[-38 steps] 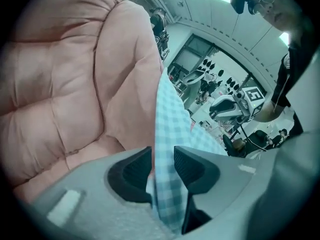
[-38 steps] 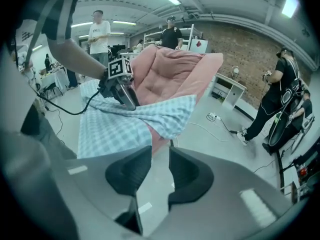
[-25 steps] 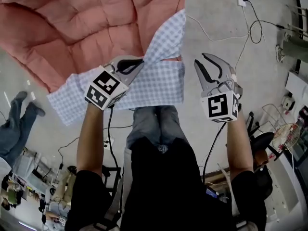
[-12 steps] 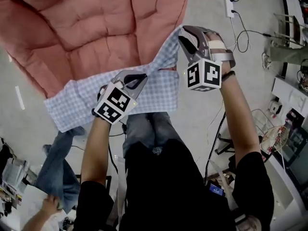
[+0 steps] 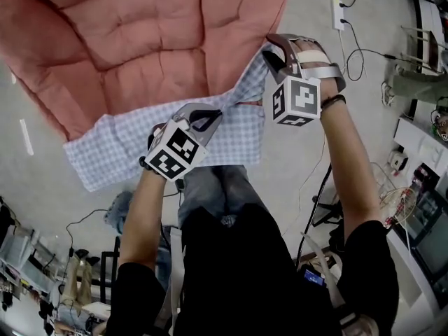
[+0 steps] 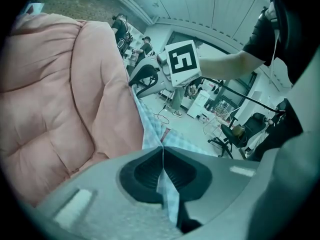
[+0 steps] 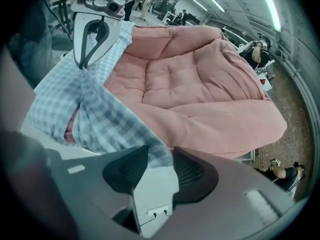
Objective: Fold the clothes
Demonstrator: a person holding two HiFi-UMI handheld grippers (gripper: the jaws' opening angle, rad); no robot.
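Checked blue-and-white cotton, the shirt point(image 5: 231, 128) drapes limp off the puffy pink quilt's point(image 5: 126, 40) near edge. The left gripper point(image 5: 212, 115) is clamped on a pinch of it. The right gripper point(image 5: 271, 47), jaws just opening, has the hem at its tips, unpinched. This looks like a regrip before folding, so it must close there next.

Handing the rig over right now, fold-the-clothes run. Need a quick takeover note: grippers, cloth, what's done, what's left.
Left gripper: shut on a pinch of the checked shirt.
Right gripper: open. Its jaws have just been opening, and the shirt's far edge sits at their mouth with the pads not pressing on it.
Shirt: lies loosely along the near edge of the pink quilt, drawn taut towards the left grip.
Done: one grip only; no neat fold visible.
Left: probably grip with the right, then fold.
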